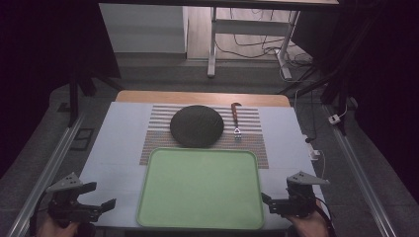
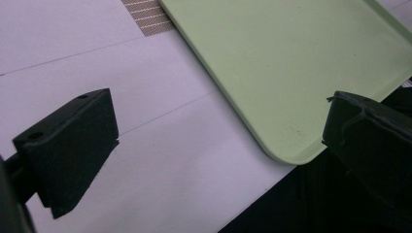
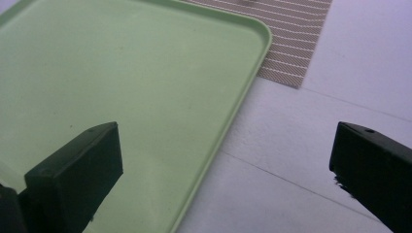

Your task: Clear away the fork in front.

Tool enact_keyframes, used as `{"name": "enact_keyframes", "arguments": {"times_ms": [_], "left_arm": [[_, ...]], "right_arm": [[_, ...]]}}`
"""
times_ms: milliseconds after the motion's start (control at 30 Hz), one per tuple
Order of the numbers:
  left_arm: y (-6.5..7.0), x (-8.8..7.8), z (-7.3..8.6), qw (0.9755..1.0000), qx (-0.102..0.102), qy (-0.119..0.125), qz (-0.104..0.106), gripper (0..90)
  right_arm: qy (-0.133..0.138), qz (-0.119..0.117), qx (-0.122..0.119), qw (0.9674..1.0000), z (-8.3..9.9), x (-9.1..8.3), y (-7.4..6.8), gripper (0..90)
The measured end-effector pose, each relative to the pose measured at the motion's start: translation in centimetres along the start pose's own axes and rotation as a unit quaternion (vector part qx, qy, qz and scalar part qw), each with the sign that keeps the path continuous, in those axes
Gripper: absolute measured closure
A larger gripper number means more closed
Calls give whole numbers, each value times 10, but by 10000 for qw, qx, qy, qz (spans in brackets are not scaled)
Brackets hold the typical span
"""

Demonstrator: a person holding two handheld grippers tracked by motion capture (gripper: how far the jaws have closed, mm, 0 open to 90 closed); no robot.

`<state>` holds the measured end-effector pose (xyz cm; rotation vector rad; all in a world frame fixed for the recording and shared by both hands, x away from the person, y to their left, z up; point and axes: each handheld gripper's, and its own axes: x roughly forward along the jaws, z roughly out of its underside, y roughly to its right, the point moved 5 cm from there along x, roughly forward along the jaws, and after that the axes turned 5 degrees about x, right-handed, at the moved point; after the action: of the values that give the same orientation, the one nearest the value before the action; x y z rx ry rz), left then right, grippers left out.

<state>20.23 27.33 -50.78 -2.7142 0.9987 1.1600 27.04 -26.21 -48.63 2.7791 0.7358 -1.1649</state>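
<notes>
Green tray [image 1: 200, 190] is lying bare between our claws; we are holding the left gripper [image 1: 101, 206] and right gripper [image 1: 269, 203] wide apart, gripping nothing, flanking it. Beyond them, dark plate [image 1: 196, 125] and fork [image 1: 236, 119] are waiting on the striped mat [image 1: 158, 136], presumably for loading.

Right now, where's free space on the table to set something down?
The green tray is bare across its whole inside. The white cover is free left of the tray and on the strip to its right. It is crowded on the striped mat behind the tray: the dark round plate and the fork sit there.
</notes>
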Motion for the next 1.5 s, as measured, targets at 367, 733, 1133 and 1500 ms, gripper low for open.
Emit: {"name": "enact_keyframes", "arguments": {"times_ms": [367,733,1133,1500], "left_arm": [[-1,1,0,9999,-17,-48,165,0],[0,3,0,9997,22,-137,191,0],[0,4,0,9996,34,-191,195,3],[0,4,0,9996,29,-206,189,4]], "right_arm": [[85,-198,359,9991,0,-3,11,0],[-13,-287,290,9992,0,-1,9,0],[-48,-333,42,9994,-3,-1,4,0],[-93,-419,-147,9990,-8,6,1,0]]}}
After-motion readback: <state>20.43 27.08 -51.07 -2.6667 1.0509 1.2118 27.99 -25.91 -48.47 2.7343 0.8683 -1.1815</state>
